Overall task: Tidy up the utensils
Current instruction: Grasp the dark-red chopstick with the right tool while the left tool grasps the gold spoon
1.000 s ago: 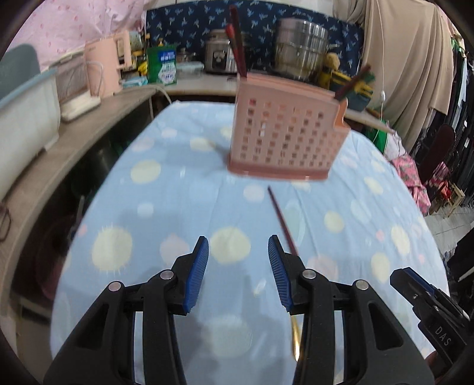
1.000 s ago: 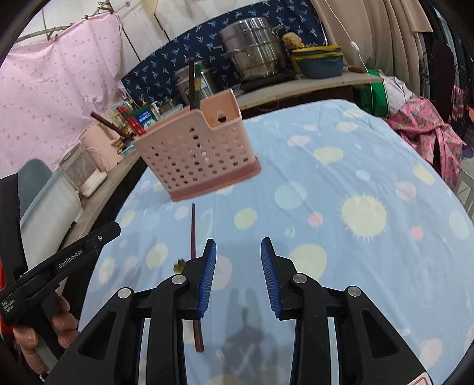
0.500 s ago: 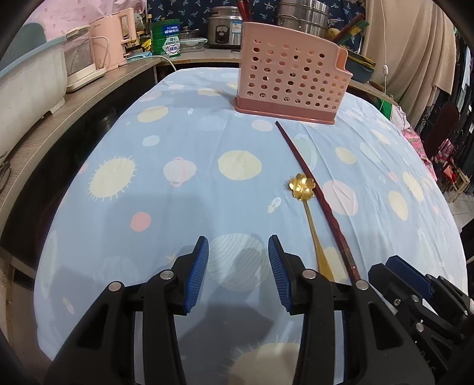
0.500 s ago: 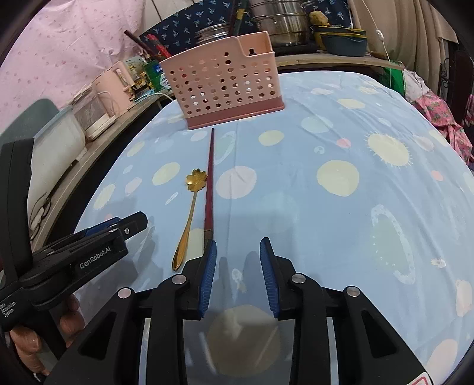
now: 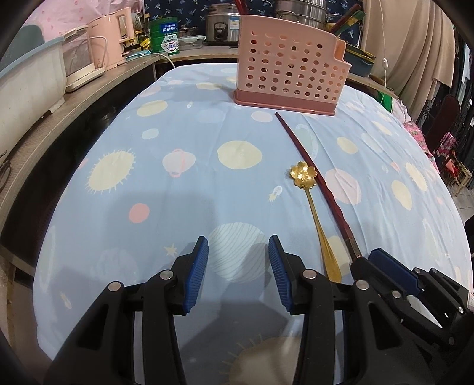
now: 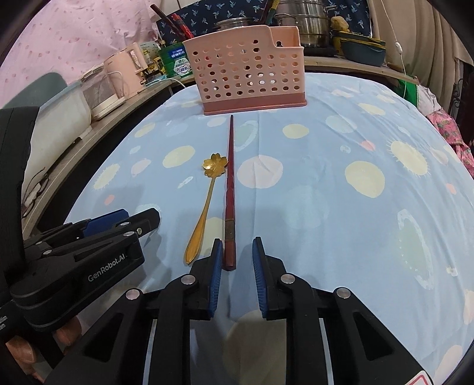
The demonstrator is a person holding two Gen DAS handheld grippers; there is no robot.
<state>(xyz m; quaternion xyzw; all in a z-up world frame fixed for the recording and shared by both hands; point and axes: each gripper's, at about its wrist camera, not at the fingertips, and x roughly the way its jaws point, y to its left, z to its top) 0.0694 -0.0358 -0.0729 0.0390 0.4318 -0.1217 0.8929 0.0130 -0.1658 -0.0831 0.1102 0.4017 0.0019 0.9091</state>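
A pink perforated utensil holder (image 5: 288, 80) (image 6: 247, 80) stands at the far end of the blue dotted tablecloth (image 5: 148, 183). A dark red chopstick (image 5: 314, 177) (image 6: 230, 180) lies lengthwise in front of it, beside a gold flower-headed spoon (image 5: 311, 204) (image 6: 207, 192). My left gripper (image 5: 238, 266) is open and empty, left of both utensils. My right gripper (image 6: 235, 263) is open, and the chopstick's near end lies between its fingertips. The right gripper also shows in the left wrist view (image 5: 394, 272), and the left gripper in the right wrist view (image 6: 124, 222).
A wooden counter (image 5: 74, 97) runs along the left and back with a pink kettle (image 5: 109, 38), a white appliance (image 5: 80, 68), a green tin (image 5: 166, 40) and steel pots (image 6: 302, 20). Curtains and clothes (image 5: 414, 47) hang at the right.
Both grippers have pulled back from the holder and dropped low toward the cloth. The spoon and whole chopstick came into view. The right gripper now straddles the chopstick's near end.
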